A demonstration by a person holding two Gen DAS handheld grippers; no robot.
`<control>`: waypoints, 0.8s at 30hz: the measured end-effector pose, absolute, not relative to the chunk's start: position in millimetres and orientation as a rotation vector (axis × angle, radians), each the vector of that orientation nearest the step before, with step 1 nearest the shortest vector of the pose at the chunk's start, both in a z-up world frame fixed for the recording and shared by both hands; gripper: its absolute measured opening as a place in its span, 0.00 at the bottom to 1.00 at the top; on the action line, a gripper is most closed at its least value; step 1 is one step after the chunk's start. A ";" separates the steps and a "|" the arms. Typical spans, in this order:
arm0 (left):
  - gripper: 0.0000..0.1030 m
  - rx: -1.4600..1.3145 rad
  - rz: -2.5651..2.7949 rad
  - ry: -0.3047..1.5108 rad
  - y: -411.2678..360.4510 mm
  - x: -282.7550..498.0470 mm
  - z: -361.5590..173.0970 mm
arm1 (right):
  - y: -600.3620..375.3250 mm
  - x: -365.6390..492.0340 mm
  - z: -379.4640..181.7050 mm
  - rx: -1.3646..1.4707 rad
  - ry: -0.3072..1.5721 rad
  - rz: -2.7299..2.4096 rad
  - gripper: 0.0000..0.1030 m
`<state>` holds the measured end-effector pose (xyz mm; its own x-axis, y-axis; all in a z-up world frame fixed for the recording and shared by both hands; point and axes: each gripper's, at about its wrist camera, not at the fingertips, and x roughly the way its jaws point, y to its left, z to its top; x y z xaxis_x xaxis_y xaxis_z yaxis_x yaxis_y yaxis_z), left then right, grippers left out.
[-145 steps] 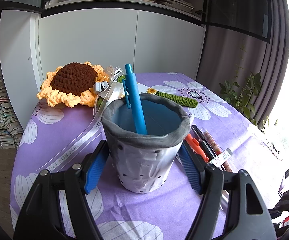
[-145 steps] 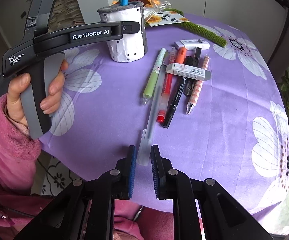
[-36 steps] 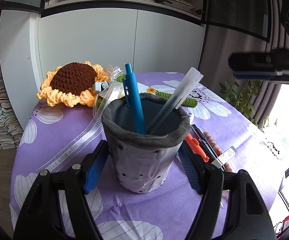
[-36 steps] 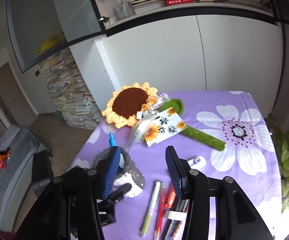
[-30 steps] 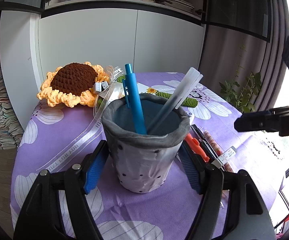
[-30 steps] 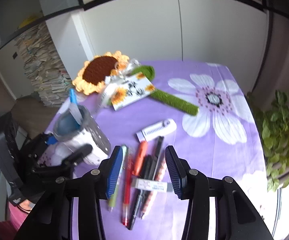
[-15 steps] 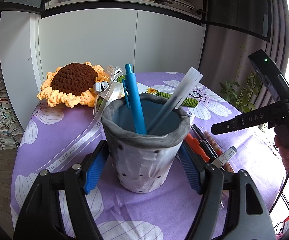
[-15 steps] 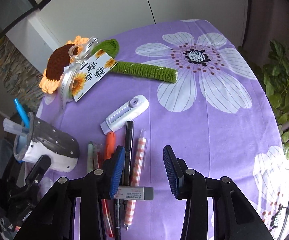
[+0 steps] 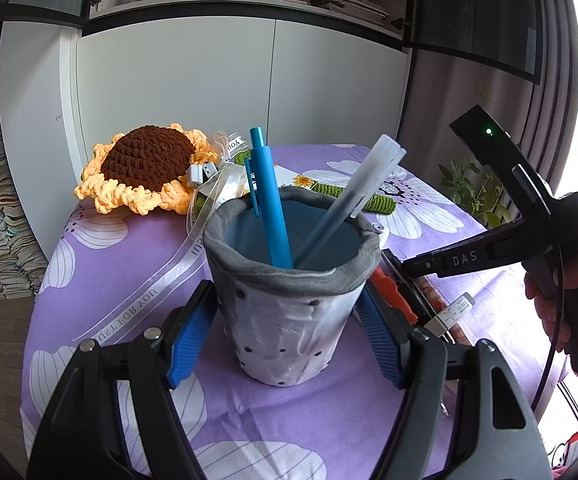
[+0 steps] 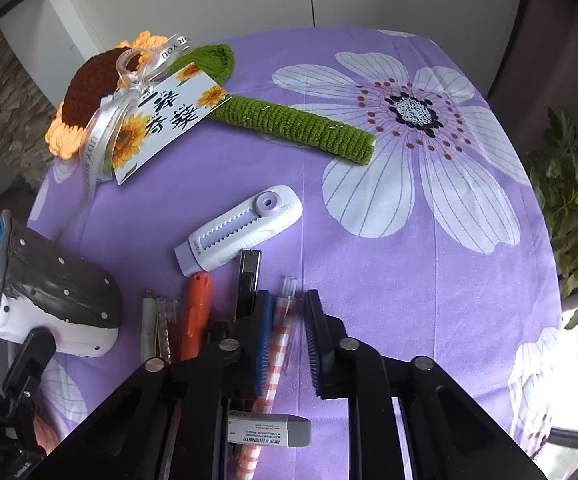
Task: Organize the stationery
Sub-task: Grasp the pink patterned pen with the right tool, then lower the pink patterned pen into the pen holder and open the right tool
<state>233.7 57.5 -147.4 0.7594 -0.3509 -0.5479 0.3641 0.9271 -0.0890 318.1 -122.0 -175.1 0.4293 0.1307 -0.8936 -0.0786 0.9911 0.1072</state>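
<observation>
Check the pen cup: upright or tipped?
Upright. The pen cup stands on its base on the tablecloth, mouth up, blue pen and translucent pen leaning inside.

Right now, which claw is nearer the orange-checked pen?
Right. The right claw is open and straddles the orange-checked pen lying on the table, its fingers on either side. The left claw is off at the pen cup, flanking it.

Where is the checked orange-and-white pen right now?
In the right wrist view, the checked pen lies on the tablecloth between the right gripper open fingers, beside the black pen.
</observation>
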 end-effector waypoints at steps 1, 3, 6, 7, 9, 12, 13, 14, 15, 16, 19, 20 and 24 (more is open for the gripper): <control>0.69 0.023 -0.389 0.592 57.4 233.8 -147.5 | -120.7 317.7 -175.0 0.050 1.121 0.138 0.16; 0.69 0.024 -0.389 0.592 57.4 233.7 -147.4 | -125.1 315.1 -171.8 0.095 1.114 0.155 0.15; 0.69 0.023 -0.389 0.592 57.3 233.7 -147.5 | -136.7 305.1 -153.6 0.146 1.050 0.174 0.15; 0.69 0.024 -0.389 0.592 57.1 233.5 -147.5 | -139.9 299.9 -146.1 0.155 1.026 0.177 0.14; 0.69 0.025 -0.388 0.591 57.0 233.6 -147.6 | -142.7 290.2 -132.3 0.159 0.985 0.188 0.14; 0.69 0.025 -0.389 0.592 56.9 233.6 -147.7 | -145.0 276.6 -110.3 0.162 0.911 0.198 0.14; 0.69 0.024 -0.389 0.592 56.9 233.5 -147.7 | -146.3 272.9 -103.0 0.167 0.887 0.200 0.14; 0.69 0.024 -0.389 0.592 56.8 233.4 -147.7 | -146.0 267.0 -96.0 0.172 0.864 0.206 0.14; 0.69 0.024 -0.389 0.592 56.9 233.5 -147.7 | -145.9 262.2 -88.4 0.177 0.840 0.215 0.14; 0.69 0.024 -0.389 0.592 56.9 233.5 -147.7 | -144.8 256.4 -79.3 0.176 0.814 0.222 0.14; 0.69 0.024 -0.389 0.592 56.8 233.5 -147.8 | -136.8 239.8 -52.6 0.171 0.724 0.260 0.14; 0.69 0.023 -0.390 0.593 57.0 233.7 -147.9 | -133.5 234.8 -43.6 0.171 0.695 0.276 0.14; 0.69 0.022 -0.390 0.594 56.9 233.5 -148.3 | -115.9 220.4 -8.1 0.155 0.578 0.351 0.14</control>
<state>233.5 56.9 -148.3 0.7577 -0.3521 -0.5494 0.3647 0.9267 -0.0908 220.4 -115.9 -8.1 0.7806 0.3662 -0.5065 -0.2803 0.9294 0.2400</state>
